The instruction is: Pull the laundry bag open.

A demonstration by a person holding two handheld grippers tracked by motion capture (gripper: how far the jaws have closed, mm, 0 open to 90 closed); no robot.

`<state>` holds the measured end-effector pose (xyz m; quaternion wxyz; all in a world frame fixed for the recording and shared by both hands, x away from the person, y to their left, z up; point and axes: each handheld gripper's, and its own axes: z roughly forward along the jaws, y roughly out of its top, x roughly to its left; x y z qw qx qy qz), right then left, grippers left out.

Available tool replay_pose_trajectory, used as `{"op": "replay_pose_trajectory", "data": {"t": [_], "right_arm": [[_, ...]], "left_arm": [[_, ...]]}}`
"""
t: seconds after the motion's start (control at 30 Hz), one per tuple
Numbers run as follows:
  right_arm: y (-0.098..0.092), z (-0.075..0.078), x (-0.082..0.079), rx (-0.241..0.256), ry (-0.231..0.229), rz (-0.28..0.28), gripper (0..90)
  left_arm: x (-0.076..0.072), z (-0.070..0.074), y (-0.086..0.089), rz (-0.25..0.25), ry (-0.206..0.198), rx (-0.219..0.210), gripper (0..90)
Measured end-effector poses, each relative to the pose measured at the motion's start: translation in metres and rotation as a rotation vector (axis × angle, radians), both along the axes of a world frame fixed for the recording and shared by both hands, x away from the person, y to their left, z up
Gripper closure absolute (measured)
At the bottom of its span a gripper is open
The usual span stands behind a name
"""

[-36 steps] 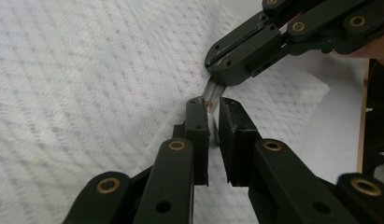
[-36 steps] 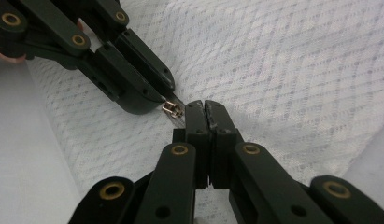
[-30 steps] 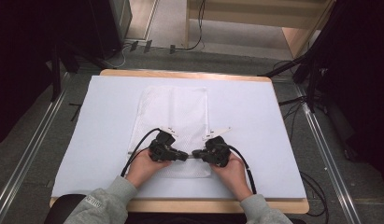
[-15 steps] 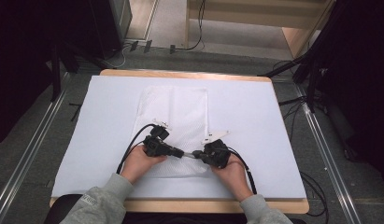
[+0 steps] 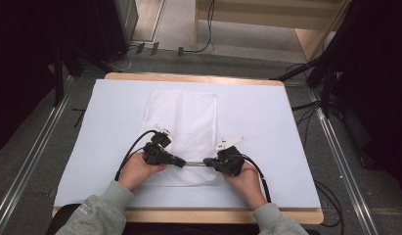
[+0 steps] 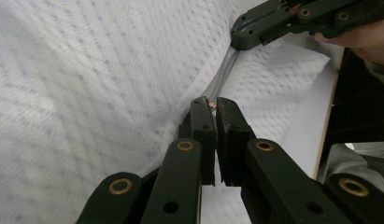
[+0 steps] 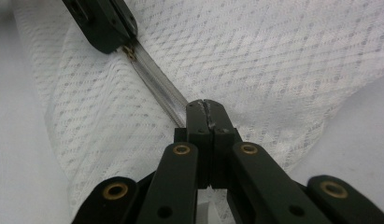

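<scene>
We are working the zipper (image 7: 157,88) along the near edge of the white mesh bag (image 5: 184,122), which is lying flat mid-table (image 5: 267,83). Our left gripper (image 6: 211,106) is pinching the small brass zipper pull (image 6: 211,105), its fingers nearly pressed together. Our right gripper (image 7: 207,106), fingers pressed tight, is clamping the bag's edge at the zipper's other end, toward the bag's right corner. We judge the zipping stroke is underway; next, one end needs anchoring while we draw the pull steadily along the track.
</scene>
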<state>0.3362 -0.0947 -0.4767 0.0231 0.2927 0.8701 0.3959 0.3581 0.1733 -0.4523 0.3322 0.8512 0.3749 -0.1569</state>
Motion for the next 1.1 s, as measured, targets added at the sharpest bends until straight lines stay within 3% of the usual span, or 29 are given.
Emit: {"op": "replay_pose_trajectory", "data": {"t": [0.3, 0.43, 0.87, 1.1], "right_arm": [[-0.002, -0.002, 0.0, 0.019, -0.008, 0.0, 90.0], [-0.002, -0.002, 0.0, 0.02, -0.009, -0.001, 90.0], [-0.002, -0.002, -0.001, 0.014, -0.009, 0.0, 90.0], [-0.002, -0.002, 0.0, 0.016, -0.012, 0.007, 90.0]], "left_arm": [[-0.001, 0.009, 0.037, 0.031, -0.004, -0.014, 88.3], [-0.003, 0.009, 0.051, 0.036, 0.016, -0.016, 88.2], [-0.008, 0.01, 0.083, 0.081, 0.009, 0.022, 88.3], [-0.015, 0.013, 0.118, 0.128, 0.0, 0.028, 88.3]]}}
